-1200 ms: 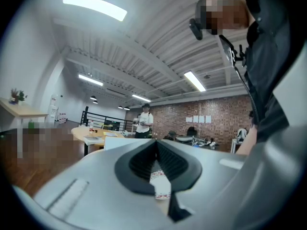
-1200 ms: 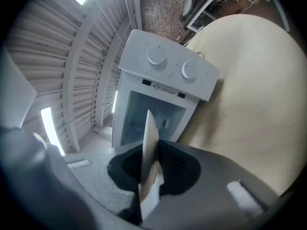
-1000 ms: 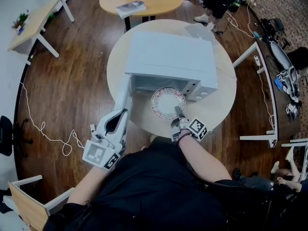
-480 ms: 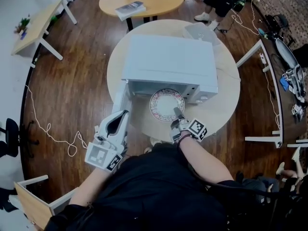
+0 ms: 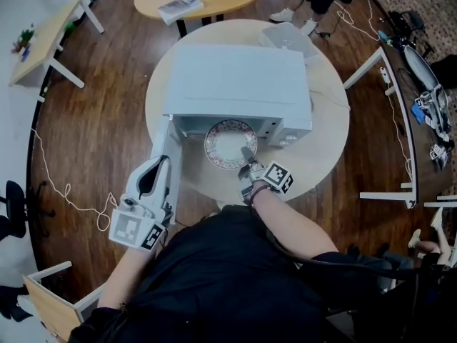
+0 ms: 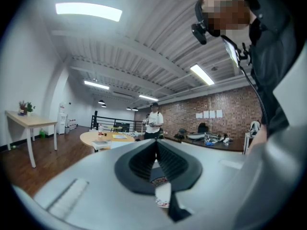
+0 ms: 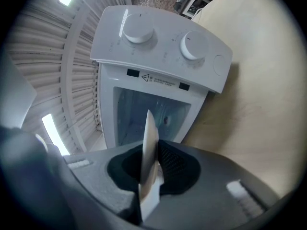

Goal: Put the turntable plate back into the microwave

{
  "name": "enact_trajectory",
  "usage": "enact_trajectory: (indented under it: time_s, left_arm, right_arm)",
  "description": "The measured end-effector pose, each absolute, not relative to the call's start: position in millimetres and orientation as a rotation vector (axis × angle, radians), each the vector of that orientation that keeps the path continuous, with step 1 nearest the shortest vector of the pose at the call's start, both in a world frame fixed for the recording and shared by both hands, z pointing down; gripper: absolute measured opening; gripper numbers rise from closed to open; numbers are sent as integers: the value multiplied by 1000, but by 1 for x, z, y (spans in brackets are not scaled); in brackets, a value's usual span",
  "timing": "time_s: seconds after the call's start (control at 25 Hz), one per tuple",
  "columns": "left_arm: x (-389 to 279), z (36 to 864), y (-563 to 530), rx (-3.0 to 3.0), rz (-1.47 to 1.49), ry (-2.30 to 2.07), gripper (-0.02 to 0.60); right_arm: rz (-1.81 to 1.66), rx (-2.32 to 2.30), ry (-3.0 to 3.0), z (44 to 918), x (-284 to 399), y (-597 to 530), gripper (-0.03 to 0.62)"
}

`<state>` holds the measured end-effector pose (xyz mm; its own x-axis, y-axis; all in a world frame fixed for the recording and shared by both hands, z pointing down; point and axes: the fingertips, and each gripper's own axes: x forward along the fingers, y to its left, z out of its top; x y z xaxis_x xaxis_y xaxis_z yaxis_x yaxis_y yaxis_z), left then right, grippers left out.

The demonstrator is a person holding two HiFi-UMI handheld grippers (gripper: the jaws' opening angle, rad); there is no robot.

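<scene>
Standing on the round worktop [image 5: 325, 131], the white microwave [image 5: 235, 84] is found directly ahead of the right hand-held gripper [image 5: 248, 154]. Its door [image 5: 166, 138] is swung open alongside the left hand-held gripper [image 5: 163, 160].

The turntable plate [image 5: 227, 143] is clamped at its near rim by the right hand-held gripper and is carried out in front of it. Its far edge is at the mouth of the cavity [image 7: 144, 114], and most of the plate is judged to be outside the oven. The left hand-held gripper is held clenched with nothing between its jaws. Whether the door is touched by it cannot be told.

The task is judged to be well advanced: the door is open and the plate is lifted and presented to the opening. What is left is for the plate to be slid in, set down on the cavity floor and let go.

Two round dials [image 7: 137, 28] are seen on the control panel beyond the plate. A small warning triangle with a line of print [image 7: 158, 79] is noted beside them, but it is too small to be read. No brand name can be made out.
</scene>
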<state>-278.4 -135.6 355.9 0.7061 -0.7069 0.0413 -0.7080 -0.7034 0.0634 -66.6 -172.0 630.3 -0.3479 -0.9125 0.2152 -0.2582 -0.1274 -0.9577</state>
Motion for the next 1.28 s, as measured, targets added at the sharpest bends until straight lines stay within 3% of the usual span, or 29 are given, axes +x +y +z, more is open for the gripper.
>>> enact_trajectory:
  time_s: [1.28]
  left_arm:
    - [-273,371,-150,2825,168,-1203,6]
  right_arm:
    - [-1545,-1311,1580,645,-56,-220,35]
